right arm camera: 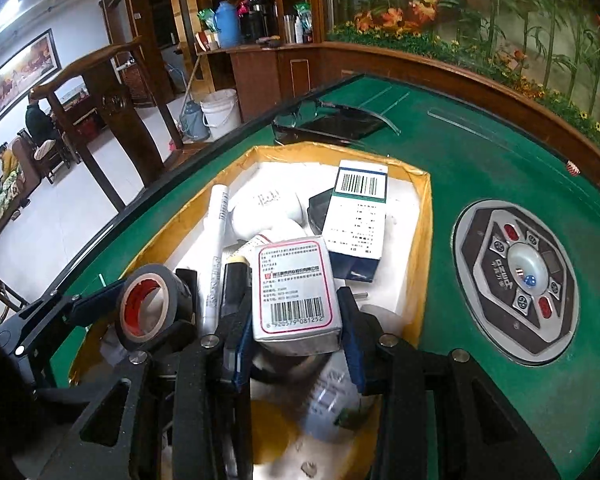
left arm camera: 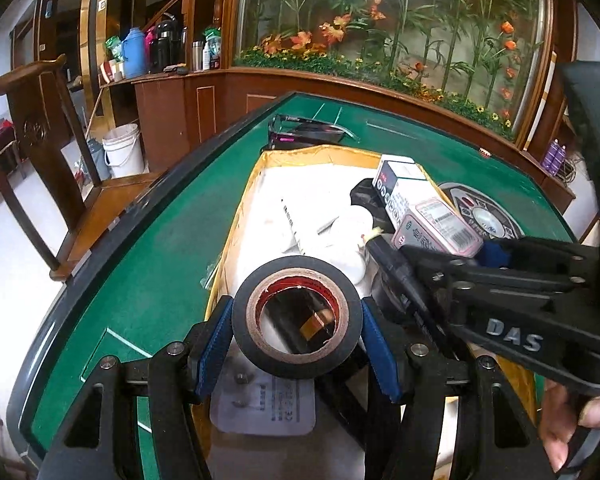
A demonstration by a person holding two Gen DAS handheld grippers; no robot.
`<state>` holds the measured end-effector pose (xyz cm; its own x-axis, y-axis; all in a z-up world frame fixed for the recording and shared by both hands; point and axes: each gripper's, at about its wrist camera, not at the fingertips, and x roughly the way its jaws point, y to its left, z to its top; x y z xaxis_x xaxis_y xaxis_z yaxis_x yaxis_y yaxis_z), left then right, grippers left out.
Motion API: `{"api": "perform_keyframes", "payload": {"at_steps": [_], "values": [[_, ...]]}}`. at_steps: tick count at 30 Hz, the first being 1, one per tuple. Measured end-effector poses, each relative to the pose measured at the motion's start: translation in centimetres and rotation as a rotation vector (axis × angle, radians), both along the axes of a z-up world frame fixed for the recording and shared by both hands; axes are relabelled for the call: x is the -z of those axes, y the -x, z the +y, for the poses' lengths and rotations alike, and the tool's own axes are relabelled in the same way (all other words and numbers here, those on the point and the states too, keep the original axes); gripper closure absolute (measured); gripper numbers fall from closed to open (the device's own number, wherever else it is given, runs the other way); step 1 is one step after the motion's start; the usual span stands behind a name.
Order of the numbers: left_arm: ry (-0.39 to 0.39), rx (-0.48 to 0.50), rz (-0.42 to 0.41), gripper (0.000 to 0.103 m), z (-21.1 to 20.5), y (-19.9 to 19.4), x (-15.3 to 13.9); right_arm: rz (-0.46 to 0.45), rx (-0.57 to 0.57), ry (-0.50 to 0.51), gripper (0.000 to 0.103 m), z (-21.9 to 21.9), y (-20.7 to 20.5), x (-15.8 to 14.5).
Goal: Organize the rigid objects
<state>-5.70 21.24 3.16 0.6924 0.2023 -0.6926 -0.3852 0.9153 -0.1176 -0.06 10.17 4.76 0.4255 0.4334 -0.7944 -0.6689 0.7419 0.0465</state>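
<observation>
While both grippers hang over the yellow-rimmed open box with a white lining [right arm camera: 418,216], each carries one item. Left gripper [left arm camera: 296,328]: blue pads [left arm camera: 216,344] pressed on either side of a roll of black tape with a brown cardboard core and red inner label [left arm camera: 296,316], roll held upright, core hole facing the camera, above the near end of the box. Right gripper [right arm camera: 296,332]: jaws set narrow, clamped on a small white carton with a pink-bordered label and barcode [right arm camera: 294,292], barcode face up, above the box interior; in the left wrist view the same carton [left arm camera: 440,228] shows at the tip of the right gripper [left arm camera: 460,248], which reaches in from the right.

Box contents, as far as visible: white-and-blue carton with a barcode end [right arm camera: 358,220] lying tilted against the far right side; white marker pen with printed barrel [right arm camera: 218,236] lying lengthwise along the left; rounded white pieces [right arm camera: 266,208] between them; a dark flat object [right arm camera: 318,208] partly under the white-and-blue carton, identity unclear.

Box rests on the green felt surface with a dark raised edge [right arm camera: 480,168]. Grey octagonal control panel with red buttons [right arm camera: 518,280] set in the surface to the right of the box. Clear-framed glasses [right arm camera: 332,120] lie beyond the box's far end, apart from it.
</observation>
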Motion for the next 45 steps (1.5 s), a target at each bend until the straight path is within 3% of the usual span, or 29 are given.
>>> {"api": "perform_keyframes", "payload": {"at_steps": [5, 7, 10, 14, 19, 23, 27, 29, 39, 45], "values": [[0.001, 0.003, 0.002, 0.037, 0.0, -0.1, -0.2, 0.032, 0.009, -0.014, 0.065, 0.1, -0.9, 0.1], [-0.001, 0.001, 0.008, 0.035, -0.1, -0.1, -0.1, 0.017, 0.01, -0.011, 0.053, -0.1, -0.8, -0.1], [-0.006, -0.002, -0.006, 0.025, -0.2, 0.1, -0.3, 0.008, 0.014, -0.038, 0.042, -0.6, -0.6, -0.7], [-0.022, -0.003, -0.02, 0.015, -0.6, 0.6, -1.1, -0.03, 0.028, -0.071, 0.042, -1.7, -0.3, -2.0], [-0.138, -0.046, -0.082, 0.001, -2.5, 2.1, -3.5, -0.056, 0.053, -0.133, 0.041, -4.3, 0.6, -3.6], [-0.169, -0.071, -0.08, 0.001, -3.7, 3.0, -4.6, -0.075, 0.065, -0.165, 0.041, -6.8, 1.6, -4.3], [-0.282, -0.136, -0.007, 0.001, -5.1, 3.1, -5.0, -0.074, 0.058, -0.187, 0.039, -8.7, 3.0, -4.4], [-0.314, -0.141, -0.018, 0.001, -5.6, 3.7, -5.1, -0.086, 0.053, -0.189, 0.039, -9.5, 3.8, -4.3], [-0.235, -0.142, -0.103, 0.001, -4.5, 6.3, -5.3, -0.102, 0.062, -0.2, 0.035, -12.9, 5.9, -2.7], [-0.285, -0.179, -0.069, 0.001, -4.4, 6.5, -4.6, -0.099, 0.041, -0.202, 0.035, -12.7, 6.4, -2.4]]}}
